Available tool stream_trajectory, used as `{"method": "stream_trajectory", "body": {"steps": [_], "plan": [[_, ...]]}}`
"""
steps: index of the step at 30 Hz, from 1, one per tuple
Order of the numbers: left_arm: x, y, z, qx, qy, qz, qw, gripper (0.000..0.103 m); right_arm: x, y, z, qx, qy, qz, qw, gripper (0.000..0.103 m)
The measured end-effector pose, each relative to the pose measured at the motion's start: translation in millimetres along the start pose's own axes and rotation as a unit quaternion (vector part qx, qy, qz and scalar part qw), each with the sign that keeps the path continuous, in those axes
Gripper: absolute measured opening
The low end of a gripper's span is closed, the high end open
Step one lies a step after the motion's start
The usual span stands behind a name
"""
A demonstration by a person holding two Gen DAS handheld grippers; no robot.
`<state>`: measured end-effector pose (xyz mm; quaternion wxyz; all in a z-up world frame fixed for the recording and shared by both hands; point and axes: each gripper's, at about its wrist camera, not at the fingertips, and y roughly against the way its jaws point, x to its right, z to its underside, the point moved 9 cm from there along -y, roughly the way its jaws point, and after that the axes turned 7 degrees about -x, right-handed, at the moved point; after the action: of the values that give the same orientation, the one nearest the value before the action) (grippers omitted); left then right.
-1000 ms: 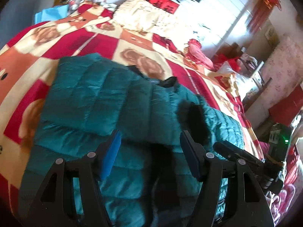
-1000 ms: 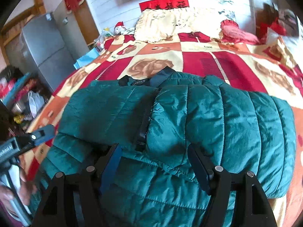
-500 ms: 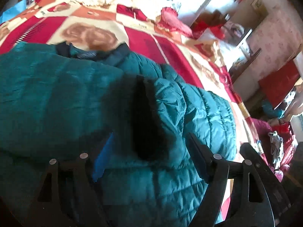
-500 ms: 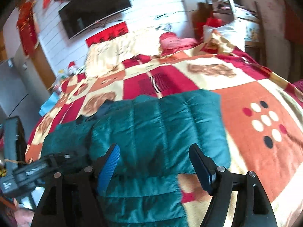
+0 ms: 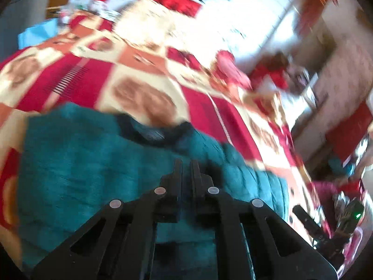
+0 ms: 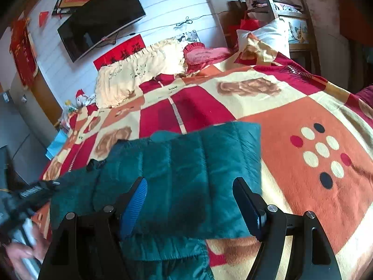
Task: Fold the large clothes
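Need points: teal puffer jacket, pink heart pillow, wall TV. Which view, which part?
teal puffer jacket point(image 6: 186, 163), right wrist view, middle of the folded quilted panel.
pink heart pillow point(image 6: 205, 53), right wrist view, its pink face near the headboard.
wall TV point(image 6: 100, 16), right wrist view, centre of the dark screen.

The word "love" is printed in small dark lowercase letters on the patchwork blanket point(image 6: 279, 107) covering the bed, on a cream strip at point(image 6: 173, 88) between the red squares. The same word seems to be repeated on another cream strip near the bed's far left corner, but it is too small to be read with certainty. Dark characters are printed on a red banner point(image 6: 121, 52) on the white wall behind the pillows; they cannot be made out. The left wrist view is blurred, and nothing can be read there.
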<state>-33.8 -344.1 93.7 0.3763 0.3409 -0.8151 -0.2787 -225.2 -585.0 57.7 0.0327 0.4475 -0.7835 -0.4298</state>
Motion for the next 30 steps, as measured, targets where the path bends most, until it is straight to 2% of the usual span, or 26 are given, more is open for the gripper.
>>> {"method": "stream_trajectory", "body": {"steps": [1,4,6,7,8,9,10,13,18,21,22,23,24,25,26,30], "plan": [[-14.1,8.9,-5.6,0.003,0.0,-0.009,1.0,0.005,-3.4,-0.8,-2.8,-0.001,0.0,-0.001,1.0,0.074],[-17.3,8.5,2.8,-0.028,-0.002,0.022,0.9994,0.005,-15.2,-3.2,-9.5,-0.004,0.0,-0.015,1.0,0.074],[-12.1,0.9,16.1,-0.05,0.002,0.038,0.998,0.011,-18.6,-0.9,-12.7,0.006,-0.012,-0.018,1.0,0.074],[-4.7,-9.2,25.6,-0.066,-0.007,0.043,0.9969,0.027,-21.2,-0.3,-13.1,0.009,-0.018,-0.024,1.0,0.074],[2.2,-15.5,32.0,-0.076,-0.014,0.045,0.996,0.058,-23.6,-0.5,-12.4,0.007,-0.021,-0.028,0.999,0.074],[9.2,-21.1,39.7,-0.082,-0.019,0.048,0.9953,0.069,-26.1,-1.1,-10.4,0.004,-0.024,-0.03,0.999,0.074],[18.2,-29.7,47.7,-0.083,-0.021,0.057,0.9947,0.076,-27.7,-1.4,-8.5,0.001,-0.024,-0.031,0.999,0.074],[42.0,-54.0,66.5,-0.108,-0.027,0.063,0.9918,0.076,-28.4,-0.9,-4.0,-0.005,-0.014,-0.028,0.999,0.074],[67.7,-99.1,87.2,-0.149,-0.043,0.035,0.9874,0.076,-8.4,4.0,-3.5,-0.002,-0.022,-0.018,1.0,0.074],[80.5,-111.1,94.3,-0.146,-0.068,0.019,0.9868,0.075,8.2,8.7,-5.8,0.004,-0.038,-0.016,0.999,0.074],[86.4,-112.1,95.8,-0.144,-0.08,0.02,0.9862,0.059,13.9,10.1,-6.5,0.006,-0.044,-0.014,0.999,0.074],[92.0,-110.8,96.4,-0.141,-0.09,0.022,0.9857,0.02,17.9,11.1,-7.0,0.006,-0.047,-0.012,0.999,0.074],[95.1,-108.0,95.1,-0.142,-0.091,0.024,0.9854,0.014,22.8,12.0,-7.7,0.007,-0.05,-0.011,0.999,0.074],[93.9,-105.2,91.3,-0.137,-0.085,0.029,0.9864,0.014,26.4,13.0,-8.0,0.008,-0.053,-0.009,0.999,0.074],[93.0,-95.2,82.9,-0.121,-0.079,0.041,0.9887,0.013,28.9,13.9,-8.4,0.008,-0.055,-0.008,0.998,0.074],[69.1,-52.6,45.0,-0.066,-0.058,0.037,0.9955,0.01,34.3,17.5,-10.4,0.012,-0.062,-0.008,0.998,0.074]]}}
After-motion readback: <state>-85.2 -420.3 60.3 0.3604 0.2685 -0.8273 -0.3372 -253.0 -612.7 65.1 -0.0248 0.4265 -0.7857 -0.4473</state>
